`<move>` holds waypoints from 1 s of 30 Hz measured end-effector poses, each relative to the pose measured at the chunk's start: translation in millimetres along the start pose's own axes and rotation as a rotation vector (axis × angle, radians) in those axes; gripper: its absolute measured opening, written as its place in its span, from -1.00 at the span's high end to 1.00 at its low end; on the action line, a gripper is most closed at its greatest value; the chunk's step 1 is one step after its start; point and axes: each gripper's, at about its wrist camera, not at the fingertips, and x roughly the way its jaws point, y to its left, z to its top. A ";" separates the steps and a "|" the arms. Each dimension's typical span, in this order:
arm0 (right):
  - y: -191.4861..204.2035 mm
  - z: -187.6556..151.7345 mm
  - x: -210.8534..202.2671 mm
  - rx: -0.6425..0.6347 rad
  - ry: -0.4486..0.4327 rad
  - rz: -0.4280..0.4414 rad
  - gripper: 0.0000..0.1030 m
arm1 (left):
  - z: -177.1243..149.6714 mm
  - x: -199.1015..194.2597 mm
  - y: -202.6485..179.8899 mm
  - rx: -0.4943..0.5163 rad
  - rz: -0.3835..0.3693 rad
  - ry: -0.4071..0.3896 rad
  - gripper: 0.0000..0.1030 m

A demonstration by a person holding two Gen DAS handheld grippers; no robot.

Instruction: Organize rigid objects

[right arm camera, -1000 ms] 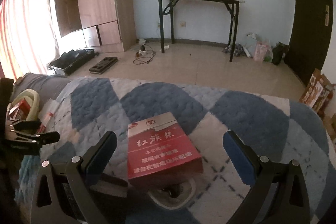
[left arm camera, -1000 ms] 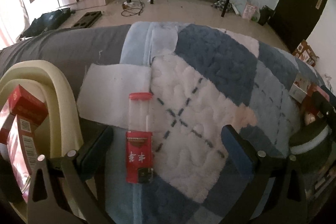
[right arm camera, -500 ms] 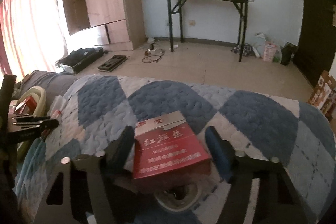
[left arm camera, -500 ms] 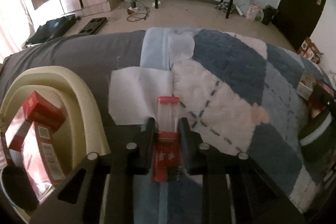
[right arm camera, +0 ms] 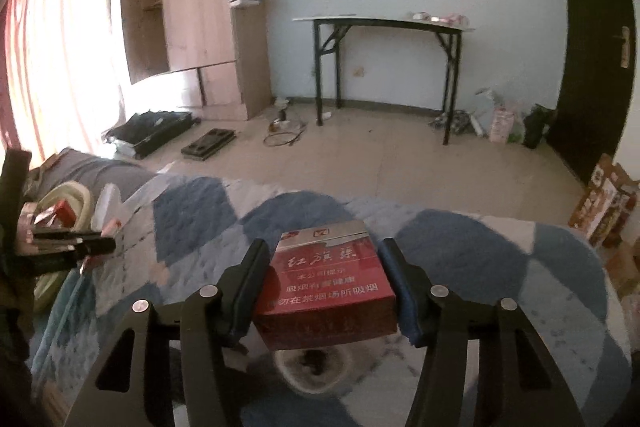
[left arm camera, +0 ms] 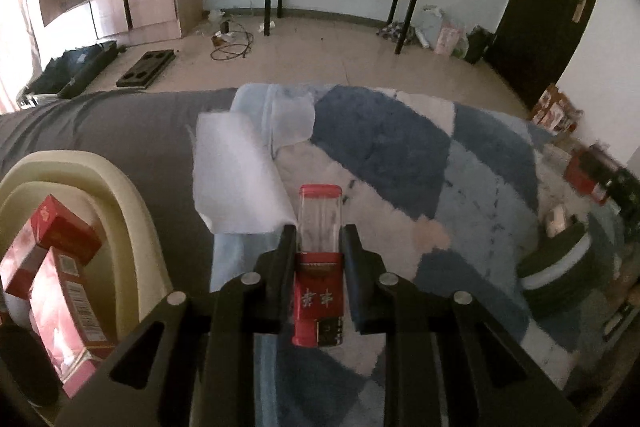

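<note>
Now the left gripper (left arm camera: 319, 247) is clamped on a slim red-and-clear container (left arm camera: 320, 259); both black pads press against its two sides. Its clear upper part with the red cap sticks out forward past the fingertips, and the red lower part with white characters sits between the fingers. The container hangs over the blue-and-white quilt (left arm camera: 400, 155). Just beyond it a white cloth (left arm camera: 236, 175) lies partly on the quilt and partly on the grey sheet (left arm camera: 120, 123). To the left, a cream basket (left arm camera: 132, 203) holds several red boxes (left arm camera: 64, 231).

The right gripper (right arm camera: 324, 263) has just been closing its jaws, and they are now pressed on a flat red carton (right arm camera: 326, 291) with a silver strip at its far end and white characters on top. The carton is between the two blue-padded fingers, touching both, and seems lifted a little above the quilt (right arm camera: 480, 247). Under the carton a round pale object (right arm camera: 312, 367) with a dark centre lies on the quilt; I cannot tell what it is. At the far left of the right wrist view, the left gripper (right arm camera: 96, 247) shows beside the basket (right arm camera: 82, 201).
</note>
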 end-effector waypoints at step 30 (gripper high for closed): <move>-18.3 -13.1 25.9 0.040 0.085 -0.079 -0.09 | 9.4 -38.8 35.6 -0.075 -0.023 -0.122 0.83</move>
